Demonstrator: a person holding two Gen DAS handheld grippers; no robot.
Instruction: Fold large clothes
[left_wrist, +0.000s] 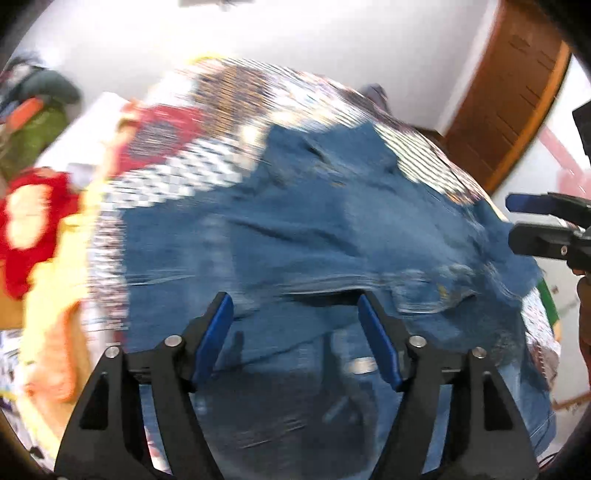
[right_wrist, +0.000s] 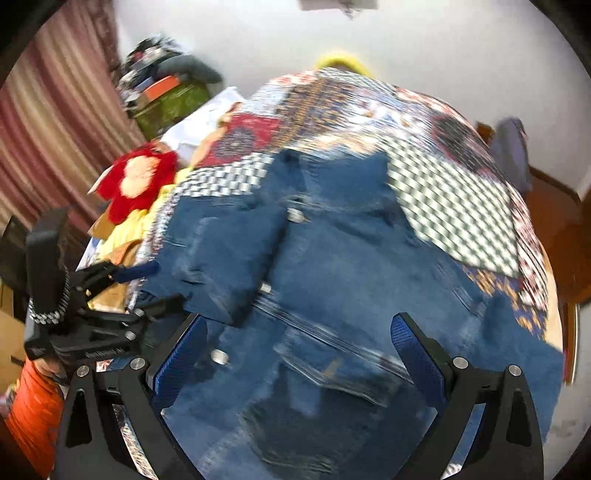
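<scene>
A blue denim jacket (left_wrist: 332, 229) lies spread on a patchwork bedspread (left_wrist: 229, 96), with metal buttons down its front. In the right wrist view one sleeve (right_wrist: 229, 251) is folded across the jacket (right_wrist: 351, 266). My left gripper (left_wrist: 294, 299) hovers over the denim, open, with nothing between its blue pads. From the right wrist view it (right_wrist: 166, 282) sits at the jacket's left edge beside the folded sleeve. My right gripper (right_wrist: 301, 317) is open above the jacket's lower front. In the left wrist view it (left_wrist: 515, 219) shows at the jacket's right edge. Both views are motion-blurred.
Red (right_wrist: 140, 181) and yellow (right_wrist: 125, 229) clothes are piled at the bed's left side. A green box with clutter (right_wrist: 170, 103) stands by a striped curtain (right_wrist: 48, 129). A wooden door (left_wrist: 509, 85) is at the right. An orange sleeve (right_wrist: 33, 413) shows behind the left gripper.
</scene>
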